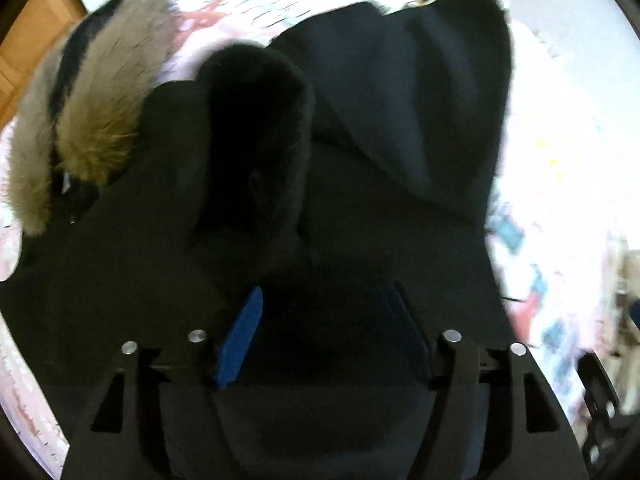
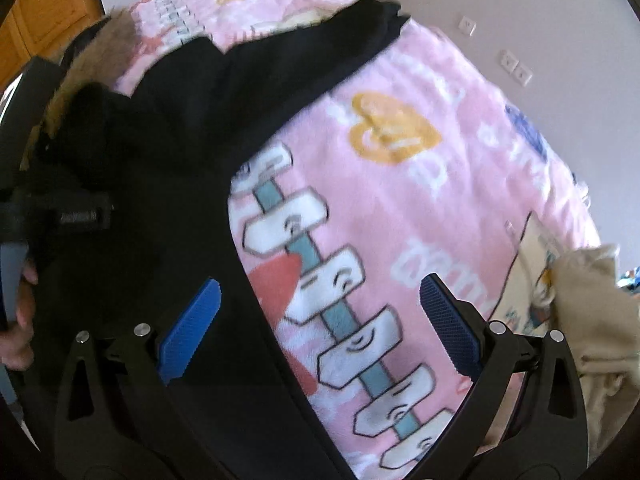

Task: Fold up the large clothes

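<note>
A large black coat (image 1: 380, 112) with a tan fur-trimmed hood (image 1: 96, 120) lies on a pink patterned blanket (image 2: 400, 200). In the left wrist view a sleeve with a dark furry cuff (image 1: 256, 148) lies folded across the coat's body. My left gripper (image 1: 326, 300) hovers over the coat's black cloth with its blue pads apart; nothing shows between them. My right gripper (image 2: 320, 292) is open and empty over the coat's right edge (image 2: 224, 216), its left pad (image 2: 192, 320) above the black cloth and its right pad (image 2: 448, 320) above the blanket.
The blanket covers a bed beside a white wall with sockets (image 2: 516, 68). A beige garment (image 2: 592, 320) lies at the bed's right edge. Wooden cabinet doors (image 2: 44, 20) stand at the far left. The left hand and its gripper's handle (image 2: 24, 264) show at the right view's left edge.
</note>
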A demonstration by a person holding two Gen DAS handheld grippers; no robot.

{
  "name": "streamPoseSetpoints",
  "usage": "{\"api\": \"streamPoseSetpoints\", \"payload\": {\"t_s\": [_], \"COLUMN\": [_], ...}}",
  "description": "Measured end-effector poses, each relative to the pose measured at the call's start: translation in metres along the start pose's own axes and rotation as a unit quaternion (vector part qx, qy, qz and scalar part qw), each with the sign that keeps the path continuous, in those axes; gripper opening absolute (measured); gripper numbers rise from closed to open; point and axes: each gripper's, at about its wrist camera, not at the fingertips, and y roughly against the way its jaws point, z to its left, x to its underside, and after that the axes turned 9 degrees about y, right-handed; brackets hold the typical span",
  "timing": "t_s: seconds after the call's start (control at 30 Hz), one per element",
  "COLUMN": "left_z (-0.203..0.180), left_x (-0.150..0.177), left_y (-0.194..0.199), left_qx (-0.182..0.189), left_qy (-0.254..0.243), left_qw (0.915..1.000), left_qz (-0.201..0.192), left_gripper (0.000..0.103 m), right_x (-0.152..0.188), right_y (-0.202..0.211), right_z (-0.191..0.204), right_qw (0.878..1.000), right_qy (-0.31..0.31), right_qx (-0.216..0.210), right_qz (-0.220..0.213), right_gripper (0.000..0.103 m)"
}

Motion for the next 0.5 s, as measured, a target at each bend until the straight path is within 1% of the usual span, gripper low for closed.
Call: {"api": "streamPoseSetpoints", "payload": {"t_s": [0.03,0.07,0.13,0.17,0.2,0.23,0.27,0.3,0.37,0.4,0.43,0.47,0.5], "left_z": [-0.002,-0.002,0.004,0.008,0.019,0.032,0.047,0.069,0.11,0.141,0.164,0.189,0.214], "left_x": [0.0,0.001,0.007,0.008,0.012,0.016,0.019,0.023,0.032,0.038,0.042,0.046,0.054], "left_y": [0.013,0.027,0.069,0.08,0.103,0.119,0.132,0.142,0.142,0.133,0.123,0.112,0.101], "left_qx": [0.011,0.025,0.059,0.065,0.07,0.067,0.054,0.027,-0.022,-0.05,-0.068,-0.081,-0.095], "left_qy": [-0.003,-0.008,-0.016,-0.016,-0.01,0.004,0.025,0.056,0.11,0.151,0.18,0.208,0.238], "left_qw": [0.9999,0.9996,0.9976,0.997,0.9958,0.9947,0.9932,0.9907,0.9849,0.9795,0.9753,0.9704,0.9634], "left_qz": [-0.005,-0.012,-0.032,-0.038,-0.057,-0.078,-0.1,-0.121,-0.132,-0.124,-0.109,-0.093,-0.079], "left_gripper": [0.065,0.07,0.07,0.071,0.078,0.083,0.09,0.09,0.09,0.09,0.09,0.09,0.089], "right_x": [-0.006,-0.014,-0.03,-0.037,-0.045,-0.052,-0.06,-0.069,-0.085,-0.095,-0.102,-0.113,-0.122], "right_y": [0.005,0.012,0.024,0.028,0.031,0.033,0.036,0.037,0.035,0.031,0.027,0.017,0.006], "right_z": [0.0,0.0,0.0,0.001,0.003,0.006,0.011,0.019,0.036,0.048,0.056,0.069,0.08], "right_qw": [1.0,1.0,0.999,0.999,0.999,0.999,0.999,0.998,0.997,0.996,0.996,0.994,0.992], "right_qy": [0.003,0.006,0.006,0.004,0.003,0.002,0.002,0.005,0.016,0.026,0.032,0.04,0.044], "right_qx": [0.005,0.01,0.016,0.014,0.011,0.006,-0.002,-0.012,-0.028,-0.037,-0.048,-0.075,-0.102], "right_qz": [-0.005,-0.014,-0.028,-0.034,-0.039,-0.044,-0.051,-0.058,-0.071,-0.074,-0.073,-0.067,-0.056], "right_gripper": [0.097,0.097,0.097,0.097,0.097,0.097,0.097,0.097,0.097,0.097,0.097,0.097,0.097]}}
